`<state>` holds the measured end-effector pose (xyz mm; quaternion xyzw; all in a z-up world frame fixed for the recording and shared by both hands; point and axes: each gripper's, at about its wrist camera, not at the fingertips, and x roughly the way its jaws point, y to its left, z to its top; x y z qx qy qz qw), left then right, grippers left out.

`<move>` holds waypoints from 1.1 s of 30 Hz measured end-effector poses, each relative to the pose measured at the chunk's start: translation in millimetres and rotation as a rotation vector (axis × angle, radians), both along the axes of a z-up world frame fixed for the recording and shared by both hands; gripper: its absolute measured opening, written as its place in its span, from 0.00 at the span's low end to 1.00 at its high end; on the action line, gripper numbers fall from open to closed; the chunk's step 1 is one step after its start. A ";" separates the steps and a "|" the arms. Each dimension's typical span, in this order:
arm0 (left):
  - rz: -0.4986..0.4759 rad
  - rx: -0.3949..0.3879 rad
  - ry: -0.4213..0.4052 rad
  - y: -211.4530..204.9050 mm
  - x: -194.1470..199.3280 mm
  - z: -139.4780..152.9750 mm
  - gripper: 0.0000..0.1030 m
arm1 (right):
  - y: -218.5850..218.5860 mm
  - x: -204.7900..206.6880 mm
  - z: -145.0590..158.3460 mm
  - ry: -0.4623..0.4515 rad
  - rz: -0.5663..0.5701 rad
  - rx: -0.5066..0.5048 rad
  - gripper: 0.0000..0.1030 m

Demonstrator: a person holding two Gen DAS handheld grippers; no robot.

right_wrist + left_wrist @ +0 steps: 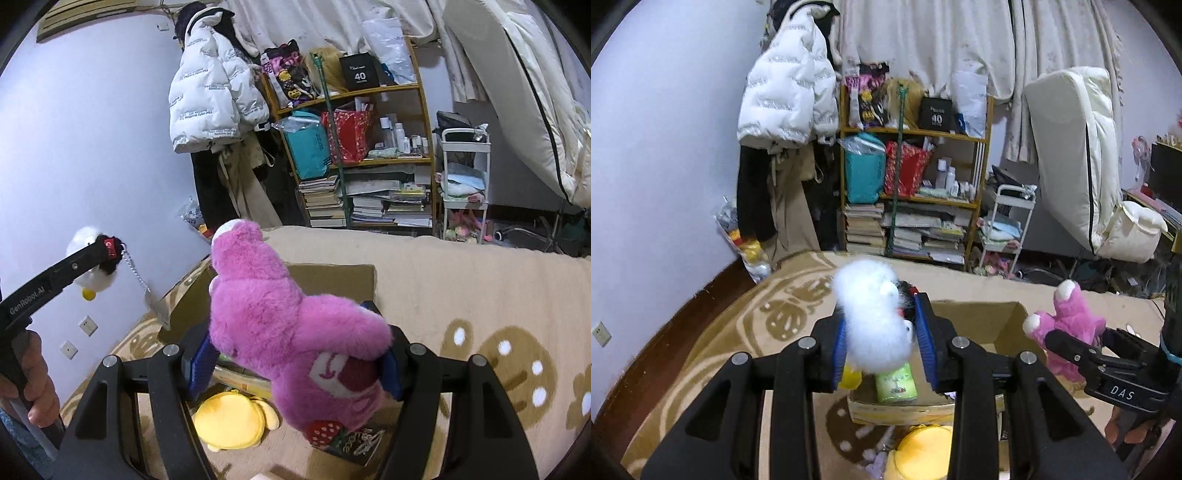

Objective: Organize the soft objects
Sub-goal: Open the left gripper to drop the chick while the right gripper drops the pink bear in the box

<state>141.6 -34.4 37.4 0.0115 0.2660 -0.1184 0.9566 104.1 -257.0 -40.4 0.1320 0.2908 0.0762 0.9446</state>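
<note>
Tongs (882,343) (291,365) raised over box (975,317), gripping plush toys.

I saw a white puffer jacket (786,99) hanging, a cluttered wooden shelf (916,133), stacked books (864,229), a leaning mattress (1078,155), a white cart (466,177).

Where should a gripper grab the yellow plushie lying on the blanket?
Probably from above, across the round body of the yellow plushie. It lies flat on the blanket beside the cardboard box, so its top is open. Both grippers are full now, so one toy must be dropped first.
</note>
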 end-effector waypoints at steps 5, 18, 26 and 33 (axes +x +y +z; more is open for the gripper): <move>-0.001 0.014 0.049 -5.9 17.9 -15.1 0.31 | 4.1 12.7 -8.3 0.002 0.037 -0.024 0.73; -0.014 0.080 0.171 -19.7 38.1 -60.1 0.35 | 10.0 33.8 -38.1 0.051 0.071 -0.045 0.75; 0.041 0.101 0.202 -11.4 40.5 -61.6 0.58 | 3.9 34.5 -41.5 0.064 0.068 -0.026 0.82; 0.037 0.121 0.210 -10.3 39.2 -60.1 0.82 | -1.4 39.2 -46.6 0.080 0.054 0.000 0.90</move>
